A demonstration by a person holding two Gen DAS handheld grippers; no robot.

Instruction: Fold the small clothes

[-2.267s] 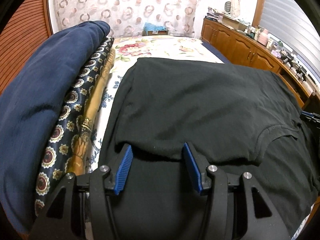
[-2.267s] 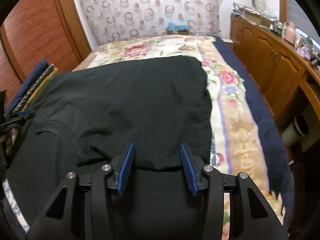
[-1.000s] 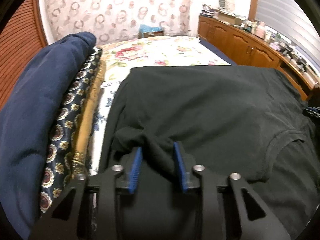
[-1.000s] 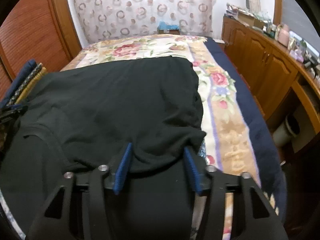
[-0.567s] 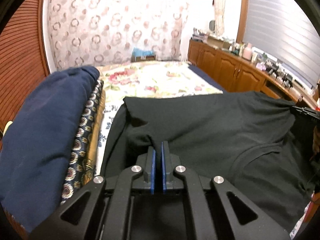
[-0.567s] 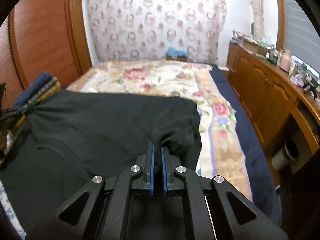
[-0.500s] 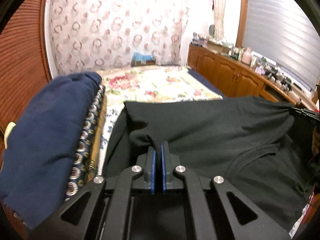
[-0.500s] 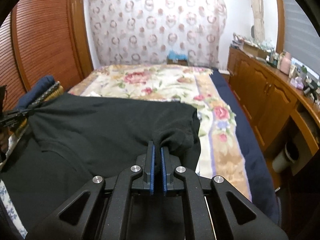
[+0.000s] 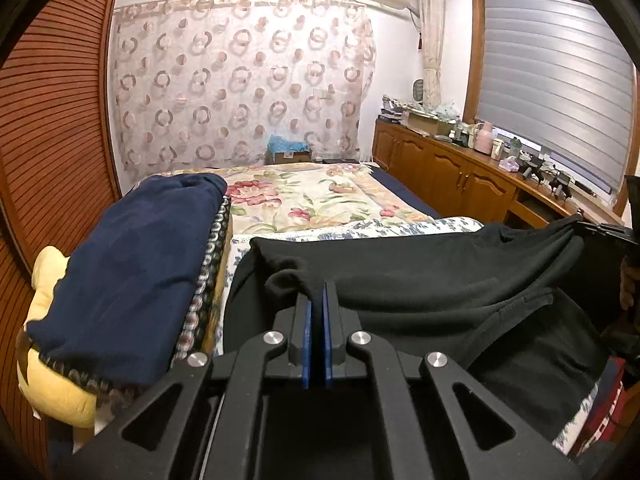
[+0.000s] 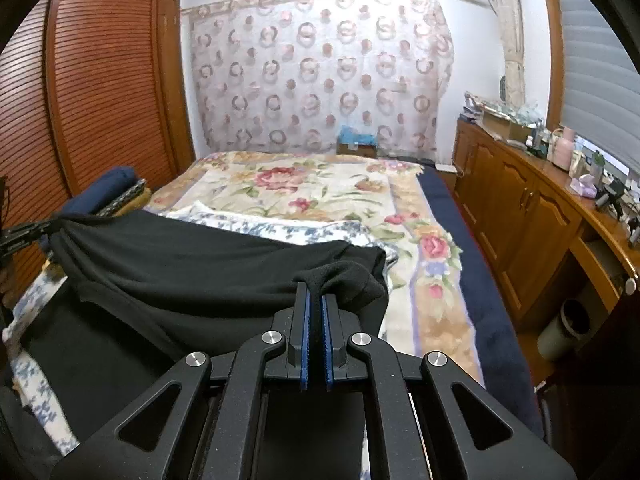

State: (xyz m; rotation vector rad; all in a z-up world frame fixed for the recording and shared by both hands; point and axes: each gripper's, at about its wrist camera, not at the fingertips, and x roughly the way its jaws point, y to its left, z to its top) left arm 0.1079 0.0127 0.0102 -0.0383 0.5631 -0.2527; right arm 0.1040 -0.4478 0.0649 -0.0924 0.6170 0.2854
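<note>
Pinching opposite corners of the black shirt [image 9: 420, 276] at the bed's [image 10: 320, 192] near edge, both grippers' jaws are clamped tight on cloth, the fold only begun, most remaining.

Both tools are clamped down here. The left hand-held gripper [image 9: 315, 300] has its blue pads [image 9: 306, 340] pressed nearly together, with a bunch of the black shirt [image 9: 420, 276] pinched between the tips. The right hand-held gripper [image 10: 314, 300] is the same, pads almost touching on another bunch of shirt. Both point forward and roughly level, each off to the other's side, the fabric stretched between them.
</note>
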